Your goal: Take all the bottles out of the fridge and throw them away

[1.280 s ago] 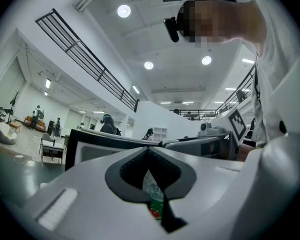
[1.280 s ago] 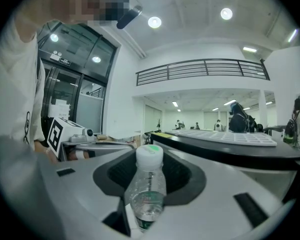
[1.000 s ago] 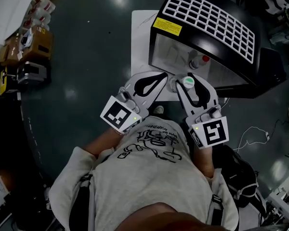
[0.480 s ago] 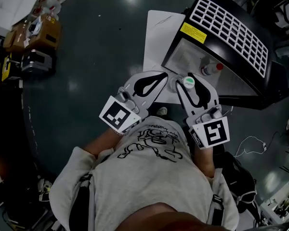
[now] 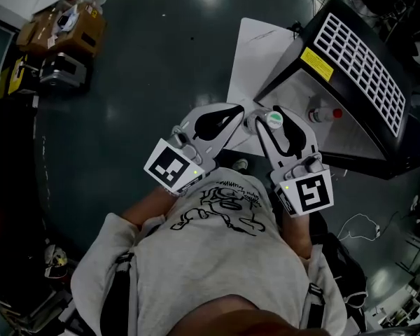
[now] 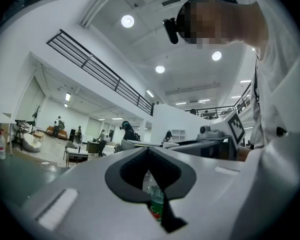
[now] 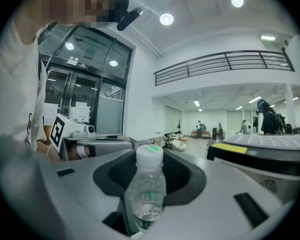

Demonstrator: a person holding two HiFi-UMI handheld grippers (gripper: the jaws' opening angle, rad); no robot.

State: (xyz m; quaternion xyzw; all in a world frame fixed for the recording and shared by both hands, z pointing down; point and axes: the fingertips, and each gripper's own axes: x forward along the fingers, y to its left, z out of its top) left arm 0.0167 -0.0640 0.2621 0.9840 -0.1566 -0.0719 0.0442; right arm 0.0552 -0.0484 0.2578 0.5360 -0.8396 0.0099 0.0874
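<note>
I judge this to be the carry-off step: both grippers are loaded and level in front of my chest, and no bin shows in any view, so the next move calls for finding one and releasing each jaw pair over it. The right gripper (image 5: 274, 115) pinches a clear plastic bottle (image 7: 149, 194) upright in the hollow of its pads. The bottle is ribbed and thin-walled, with a white cap topped in green, and it looks almost empty, so I expect it to be light and easy to crush. The left gripper (image 5: 239, 110) has its jaws drawn in on a second bottle (image 6: 155, 200). Only a sliver of this shows in the slit, clear plastic above a green and red label, and it sits low, so I cannot vouch for that hold. To the right and farther off stands the fridge (image 5: 357, 61), a low black box with a white grid on top and a glass front. A red-capped bottle (image 5: 323, 114) lies inside it, so I judge that another trip is needed. The floor (image 5: 147, 82) is dark and glossy.
</note>
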